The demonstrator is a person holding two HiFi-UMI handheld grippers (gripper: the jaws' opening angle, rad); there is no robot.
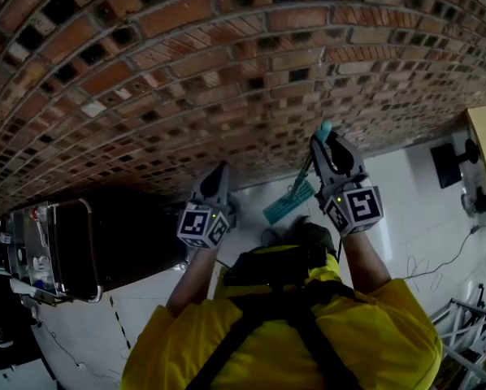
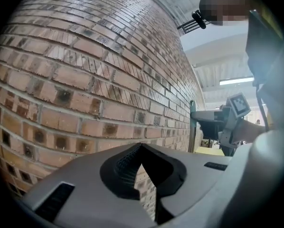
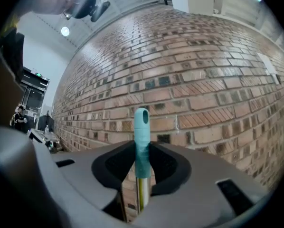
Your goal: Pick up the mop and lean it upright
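Mop (image 1: 290, 201) in the right tool (image 1: 326, 146), clamped just below the teal tip of the handle (image 3: 141, 141). Seen along that tool: both jaws pressed on the teal part from either side, bare metal going on below. Mop head far down by the foot of the wall (image 1: 227, 55), on the floor (image 1: 405, 193) or just over it; cannot tell which. Long axis therefore close to vertical, from the floor up through the right tool, top end a little toward the bricks.

Deciding relation for the coming move, given as a judgement: wall straight ahead of the handle tip, near, and by all views not yet in touch with it. Probably needs only a short tilt forward to rest the tip on the bricks, then opening of the jaws. Risk to consider: smooth-looking floor under the head, so possible slip outward after release. Better to set the head a bit away from the wall and to check the lean before letting go.

Left tool (image 1: 219, 175) at the person's left side, apart from the handle, pointing at the wall. Jaws together at the tips, nothing between, only bricks beyond. Right tool the nearer one, indeed the only one on the mop. Left free to steady the handle lower down if wanted.
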